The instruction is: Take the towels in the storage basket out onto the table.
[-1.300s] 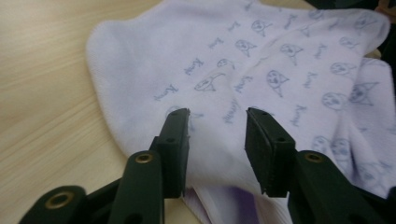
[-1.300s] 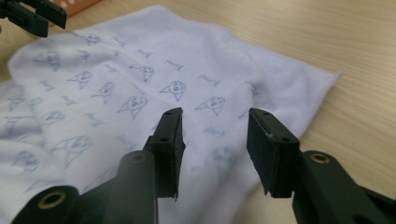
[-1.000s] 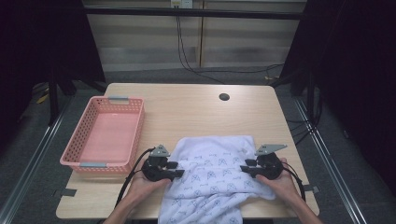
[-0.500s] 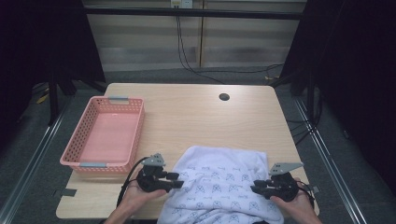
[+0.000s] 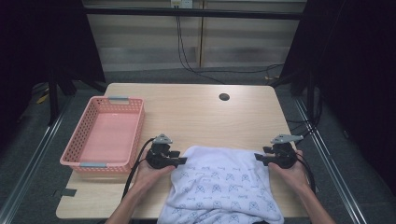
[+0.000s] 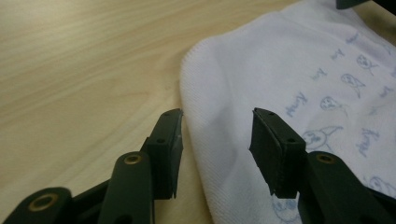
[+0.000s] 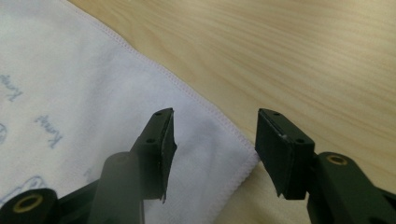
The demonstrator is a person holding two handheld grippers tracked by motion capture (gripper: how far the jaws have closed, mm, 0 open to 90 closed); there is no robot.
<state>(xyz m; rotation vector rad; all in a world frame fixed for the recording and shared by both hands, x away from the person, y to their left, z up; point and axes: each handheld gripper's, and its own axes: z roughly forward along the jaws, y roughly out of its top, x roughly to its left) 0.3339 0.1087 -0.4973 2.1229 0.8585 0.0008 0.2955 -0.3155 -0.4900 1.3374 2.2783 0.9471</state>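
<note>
We see the white cloth with a pale blue print lying flat at the near edge of the table, a little toward the near right corner. Its long axis runs from the near edge toward the middle of the surface, and its near end hangs over that edge. The far hem is straight and runs parallel to the near edge.

The left gripper rests at the far left corner of the cloth. In the left gripper view its jaws stand apart; they have just been opening, the rounded corner of the cloth lies between them, and the pads do not press on it.

The right gripper is at the far right corner. In the right gripper view its jaws also stand apart and have just been opening, with the stitched corner loose between them.

A pink basket stands near the left edge of the table, well apart from the cloth.
</note>
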